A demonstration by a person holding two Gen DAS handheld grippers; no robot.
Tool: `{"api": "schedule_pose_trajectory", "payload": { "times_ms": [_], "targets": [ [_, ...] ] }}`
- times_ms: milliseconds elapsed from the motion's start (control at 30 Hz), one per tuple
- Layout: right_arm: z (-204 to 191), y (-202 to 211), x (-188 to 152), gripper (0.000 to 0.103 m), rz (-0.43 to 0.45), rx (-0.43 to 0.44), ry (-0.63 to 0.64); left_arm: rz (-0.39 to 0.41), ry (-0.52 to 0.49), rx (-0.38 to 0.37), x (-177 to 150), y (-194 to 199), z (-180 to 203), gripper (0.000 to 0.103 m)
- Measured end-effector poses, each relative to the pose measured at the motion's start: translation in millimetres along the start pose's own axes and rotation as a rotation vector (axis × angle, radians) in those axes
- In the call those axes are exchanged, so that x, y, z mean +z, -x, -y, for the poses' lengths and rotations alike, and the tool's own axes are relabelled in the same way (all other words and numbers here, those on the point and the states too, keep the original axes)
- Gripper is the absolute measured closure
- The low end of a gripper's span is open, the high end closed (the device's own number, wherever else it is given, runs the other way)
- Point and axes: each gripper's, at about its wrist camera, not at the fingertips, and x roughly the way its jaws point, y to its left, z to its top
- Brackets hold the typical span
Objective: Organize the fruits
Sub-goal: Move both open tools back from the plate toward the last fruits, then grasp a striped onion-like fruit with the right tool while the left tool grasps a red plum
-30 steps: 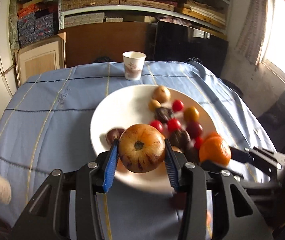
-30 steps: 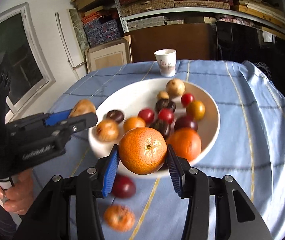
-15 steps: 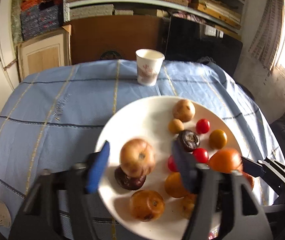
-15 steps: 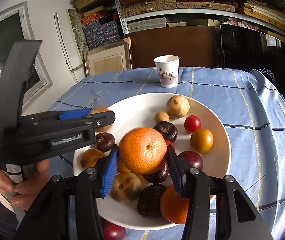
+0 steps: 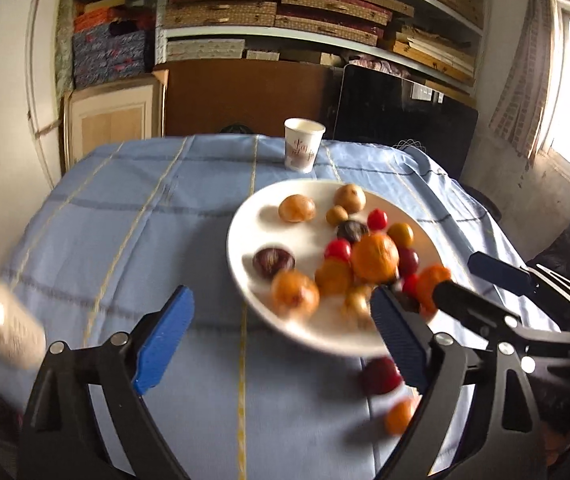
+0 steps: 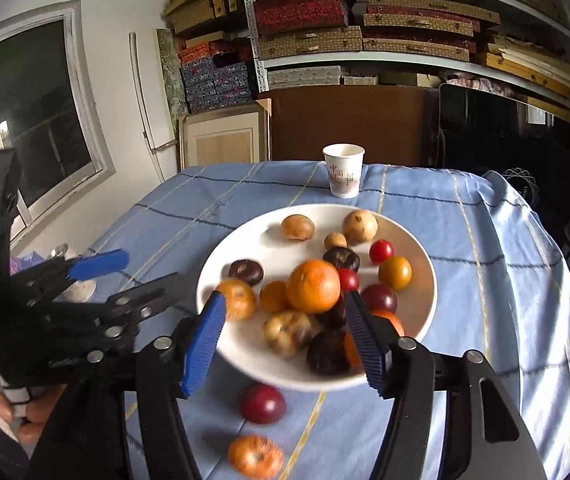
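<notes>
The left gripper has its blue-padded jaws spread wide and still parting, with nothing between them but blue tablecloth and the near-left rim of the white plate. The right gripper hangs over the plate's near edge, its jaws also parting; the large mandarin lies between the pads on top of the heap, and neither pad presses on it.

The plate sits in the middle of the cloth-covered table and carries most of the fruit: a pale brown fruit alone toward its far-left side, a tan round one at the far edge, a red cherry tomato and a yellow-orange tomato on the right, a dark chestnut-coloured fruit on the left, and a cluster of orange and dark fruits at the near side. Two pieces lie off the plate on the cloth near the table's front edge: a dark red plum just beside the rim and an orange striped fruit closer in. A paper cup stands upright near the far edge of the table.
</notes>
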Motion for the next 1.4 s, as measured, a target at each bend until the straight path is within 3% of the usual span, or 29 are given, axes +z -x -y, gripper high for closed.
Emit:
{"api": "schedule_pose_trajectory", "payload": {
  "times_ms": [167,400,600,767,1033,1333,1400],
  "targets": [
    [-8,12,-29,0.035,-0.016,-0.042,0.014,-0.053,0.036,-0.007,-40,6,-6,0.011],
    [-20,7,-66,0.033,-0.106,-0.087,0.078,-0.109,0.066,0.067,-70,7,-16,0.011],
    [-33,2,-82,0.031,-0.177,-0.059,0.192,-0.042,0.097,0.202,-67,19,-34,0.007],
    [-42,-11,-92,0.032,-0.243,-0.050,0.234,-0.067,0.145,0.182,-63,20,-45,0.007],
    [-38,-17,-96,0.032,-0.258,-0.056,0.193,-0.044,0.094,0.196,-63,24,-33,0.007],
    [-30,-26,-97,0.049,-0.297,-0.045,0.146,-0.026,0.045,0.219,-64,25,-23,0.007],
    [-30,-26,-97,0.059,-0.297,-0.037,0.149,-0.028,0.046,0.218,-64,25,-23,0.007]
  ]
}}
